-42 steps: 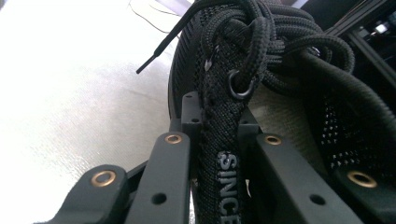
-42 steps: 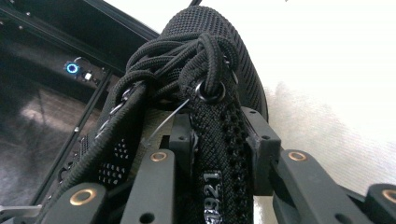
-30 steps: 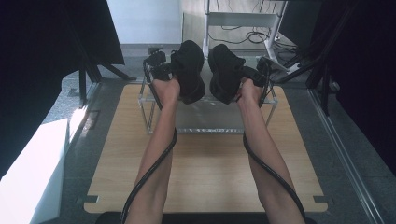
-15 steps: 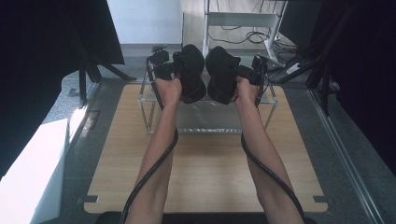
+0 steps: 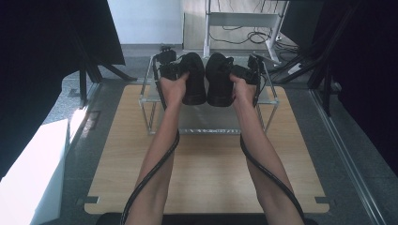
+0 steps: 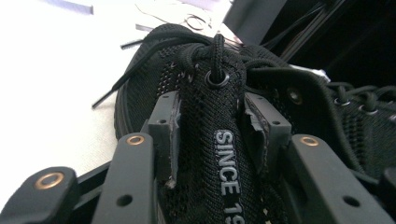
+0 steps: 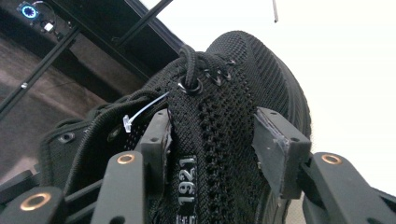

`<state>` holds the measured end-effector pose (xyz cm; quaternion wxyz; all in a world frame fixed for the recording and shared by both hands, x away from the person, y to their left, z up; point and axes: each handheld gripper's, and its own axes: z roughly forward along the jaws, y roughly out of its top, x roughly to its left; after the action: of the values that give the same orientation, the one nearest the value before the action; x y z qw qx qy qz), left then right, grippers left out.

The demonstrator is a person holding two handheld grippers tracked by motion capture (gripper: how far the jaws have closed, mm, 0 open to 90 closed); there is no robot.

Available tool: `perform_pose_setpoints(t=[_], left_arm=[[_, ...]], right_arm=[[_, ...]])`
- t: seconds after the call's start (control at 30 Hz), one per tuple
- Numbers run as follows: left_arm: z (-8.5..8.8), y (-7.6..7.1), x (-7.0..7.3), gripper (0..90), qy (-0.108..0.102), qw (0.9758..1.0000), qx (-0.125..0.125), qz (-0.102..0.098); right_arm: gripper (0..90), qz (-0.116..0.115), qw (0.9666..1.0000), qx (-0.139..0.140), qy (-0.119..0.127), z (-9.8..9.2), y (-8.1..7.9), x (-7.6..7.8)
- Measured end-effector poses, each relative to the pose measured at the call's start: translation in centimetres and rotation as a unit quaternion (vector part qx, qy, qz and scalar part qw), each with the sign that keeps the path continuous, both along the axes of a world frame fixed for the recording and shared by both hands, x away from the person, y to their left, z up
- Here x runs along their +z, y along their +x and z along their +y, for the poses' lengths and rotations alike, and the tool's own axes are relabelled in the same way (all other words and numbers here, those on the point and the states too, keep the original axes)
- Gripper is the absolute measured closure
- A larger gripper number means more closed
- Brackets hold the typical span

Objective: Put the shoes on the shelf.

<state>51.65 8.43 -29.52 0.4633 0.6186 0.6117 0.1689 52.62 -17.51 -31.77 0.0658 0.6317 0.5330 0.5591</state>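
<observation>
Two black mesh lace-up shoes, the left shoe [image 5: 193, 79] and the right shoe [image 5: 218, 80], rest side by side on a clear-topped rack [image 5: 211, 132]. My left gripper [image 5: 173, 70] is at the left shoe. In the left gripper view its jaws [image 6: 211, 116] straddle the tongue [image 6: 219, 154] printed "SINCE 19". They have just been opening and the pads [image 6: 167, 133] stand beside the fabric. My right gripper [image 5: 244, 71] is at the right shoe. Its jaws [image 7: 215, 126] have also just been opening, and the tongue [image 7: 205, 140] marked "1921" lies between loose pads [image 7: 278, 144].
The rack has a thin metal frame and stands at the far end of a wooden table [image 5: 206, 173]. A white frame with cables [image 5: 239, 21] stands behind it. Dark stands [image 5: 89, 70] flank the left side, a metal rail [image 5: 347, 159] the right.
Both shoes have settled a little lower and flatter on the rack's top, and the right one sits slightly nearer the left. The hands have hardly moved.
</observation>
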Motion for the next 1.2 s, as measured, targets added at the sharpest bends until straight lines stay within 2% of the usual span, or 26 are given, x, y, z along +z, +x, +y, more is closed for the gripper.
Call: perform_pose_setpoints(t=[0.07, 0.2, 0.23, 0.27, 0.3, 0.33, 0.43, 0.53, 0.57, 0.7, 0.83, 0.87, 0.97, 1.13, 1.2], left_arm=[[0.0, 0.0, 0.0, 56.3, -0.003, 1.0, -0.005, 0.0], [0.6, 0.0, -0.2, 48.3, -0.038, 0.9991, -0.02, -0.004], [0.6, 0.0, -0.2, 46.2, -0.038, 0.9991, -0.02, -0.004], [0.8, -0.1, -0.2, 46.2, -0.047, 0.9986, -0.022, -0.004], [1.1, -0.3, -0.2, 41.4, -0.072, 0.9971, -0.025, -0.005], [1.2, -0.4, -0.1, 39.5, -0.078, 0.9966, -0.028, -0.006], [1.4, -1.1, 0.3, 37.3, -0.081, 0.9959, -0.034, -0.021], [1.6, -1.6, 0.6, 34.2, -0.087, 0.9949, -0.042, -0.028], [1.8, -2.1, 0.8, 33.3, -0.091, 0.9941, -0.049, -0.033], [2.7, -3.1, 0.8, 30.6, -0.107, 0.9918, -0.053, -0.044], [4.0, -4.5, 0.4, 27.4, -0.131, 0.9884, -0.062, -0.047], [4.0, -4.5, 0.4, 26.8, -0.131, 0.9884, -0.062, -0.047], [4.3, -5.6, -0.2, 24.4, -0.138, 0.9866, -0.071, -0.053], [4.7, -6.5, -1.4, 23.0, -0.151, 0.9829, -0.088, -0.057], [4.9, -6.7, -1.9, 22.0, -0.144, 0.9839, -0.092, -0.052]], right_arm=[[48.9, 0.004, 0.9999, 0.006, 0.009, -0.2, -0.1, -0.1], [44.7, -0.003, 0.9995, 0.013, 0.028, -0.6, -0.1, -0.4], [44.7, -0.003, 0.9995, 0.013, 0.028, -0.6, -0.1, -0.4], [42.7, -0.006, 0.9994, 0.014, 0.032, -0.6, -0.1, -0.4], [39.1, -0.012, 0.999, 0.017, 0.039, -0.7, -0.2, -0.5], [37.4, -0.014, 0.9988, 0.019, 0.043, -0.7, -0.2, -0.5], [35.1, -0.019, 0.9981, 0.025, 0.052, -0.9, -0.5, -0.5], [34.4, -0.026, 0.998, 0.028, 0.049, -1.0, -0.7, -0.3], [34.6, -0.037, 0.997, 0.037, 0.057, -1.2, -1.0, -0.1], [33.0, -0.051, 0.9968, 0.043, 0.045, -2.0, -1.8, 0.5], [30.9, -0.06, 0.9959, 0.046, 0.05, -3.2, -2.6, 0.6], [30.9, -0.06, 0.9959, 0.046, 0.05, -3.2, -2.6, 0.6], [28.2, -0.058, 0.9952, 0.053, 0.059, -3.9, -3.4, 0.2], [27.1, -0.067, 0.9931, 0.063, 0.073, -4.4, -4.3, -0.2], [26.9, -0.071, 0.9928, 0.066, 0.071, -4.7, -4.6, -0.4]])
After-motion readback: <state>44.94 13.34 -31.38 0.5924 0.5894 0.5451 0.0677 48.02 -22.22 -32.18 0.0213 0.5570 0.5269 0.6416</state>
